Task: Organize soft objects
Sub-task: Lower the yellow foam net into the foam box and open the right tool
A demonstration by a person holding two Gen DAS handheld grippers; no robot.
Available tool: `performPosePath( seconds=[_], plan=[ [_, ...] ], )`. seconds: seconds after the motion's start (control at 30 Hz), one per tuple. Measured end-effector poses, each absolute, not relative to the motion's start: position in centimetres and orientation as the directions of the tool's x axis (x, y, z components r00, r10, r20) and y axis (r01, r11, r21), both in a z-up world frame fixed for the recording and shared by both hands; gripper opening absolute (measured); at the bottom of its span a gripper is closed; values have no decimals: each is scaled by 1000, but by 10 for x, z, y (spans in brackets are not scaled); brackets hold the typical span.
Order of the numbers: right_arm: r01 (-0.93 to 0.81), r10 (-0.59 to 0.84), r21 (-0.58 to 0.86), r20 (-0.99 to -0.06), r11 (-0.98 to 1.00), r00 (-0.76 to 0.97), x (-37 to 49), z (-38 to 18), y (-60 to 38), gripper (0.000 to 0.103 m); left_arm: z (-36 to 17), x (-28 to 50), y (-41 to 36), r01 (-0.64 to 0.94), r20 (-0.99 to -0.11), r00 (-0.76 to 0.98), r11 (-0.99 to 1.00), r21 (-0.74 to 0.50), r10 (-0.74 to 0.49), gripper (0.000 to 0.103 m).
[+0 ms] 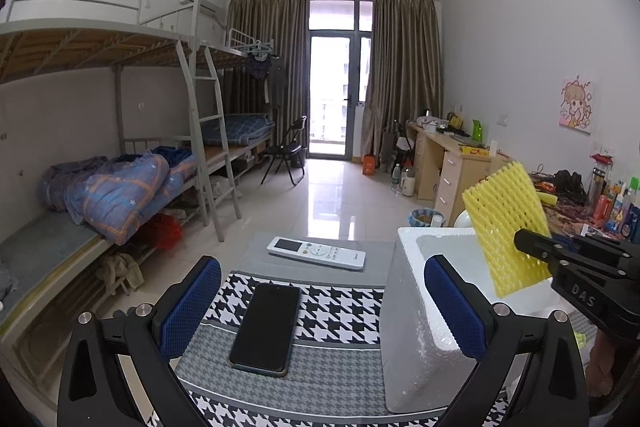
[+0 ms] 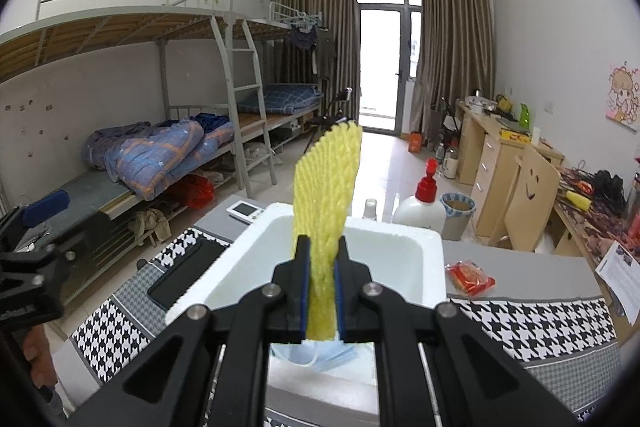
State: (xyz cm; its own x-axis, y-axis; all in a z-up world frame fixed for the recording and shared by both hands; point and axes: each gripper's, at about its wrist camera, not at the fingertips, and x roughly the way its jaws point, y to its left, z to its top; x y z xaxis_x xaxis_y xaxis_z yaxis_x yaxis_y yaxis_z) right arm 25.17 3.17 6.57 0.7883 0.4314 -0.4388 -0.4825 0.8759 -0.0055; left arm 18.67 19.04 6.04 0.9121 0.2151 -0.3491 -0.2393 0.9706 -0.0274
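1. The yellow foam net is squeezed at its bottom end by the right gripper.
2. Its long side is stood almost straight up, and the top is tipped a little away.
3. It is held above the open white foam box.
4. A blue face mask is seen under it.
5. The left gripper is spread wide with nothing in it, above a black phone by the box wall.
6. A white remote is laid near the table's far edge.

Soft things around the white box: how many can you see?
2. The yellow foam net is pinched upright in the right tongs above the white foam box; a blue face mask lies inside. More may be hidden.
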Motion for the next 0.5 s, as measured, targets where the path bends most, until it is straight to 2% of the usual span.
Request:
performPosePath(
  seconds=[0.03,0.1,0.17,0.2,0.5],
  plan=[
    [-481,430,-2,-443,877,787,253,65,31,29,61,186,190,-238,-348,913,971,-28,213,102],
    [-466,420,7,-449,885,789,255,64,30,65,61,185,190,-232,-346,915,972,-31,208,102],
    [-461,423,22,-441,887,792,255,64,27,84,61,184,190,-230,-343,917,973,-34,205,102],
    [-458,423,26,-435,889,795,254,65,27,87,61,184,190,-229,-343,917,973,-35,203,102],
    [-463,422,14,-438,886,794,247,66,25,87,64,182,187,-234,-346,915,971,-41,206,102]
  ],
)
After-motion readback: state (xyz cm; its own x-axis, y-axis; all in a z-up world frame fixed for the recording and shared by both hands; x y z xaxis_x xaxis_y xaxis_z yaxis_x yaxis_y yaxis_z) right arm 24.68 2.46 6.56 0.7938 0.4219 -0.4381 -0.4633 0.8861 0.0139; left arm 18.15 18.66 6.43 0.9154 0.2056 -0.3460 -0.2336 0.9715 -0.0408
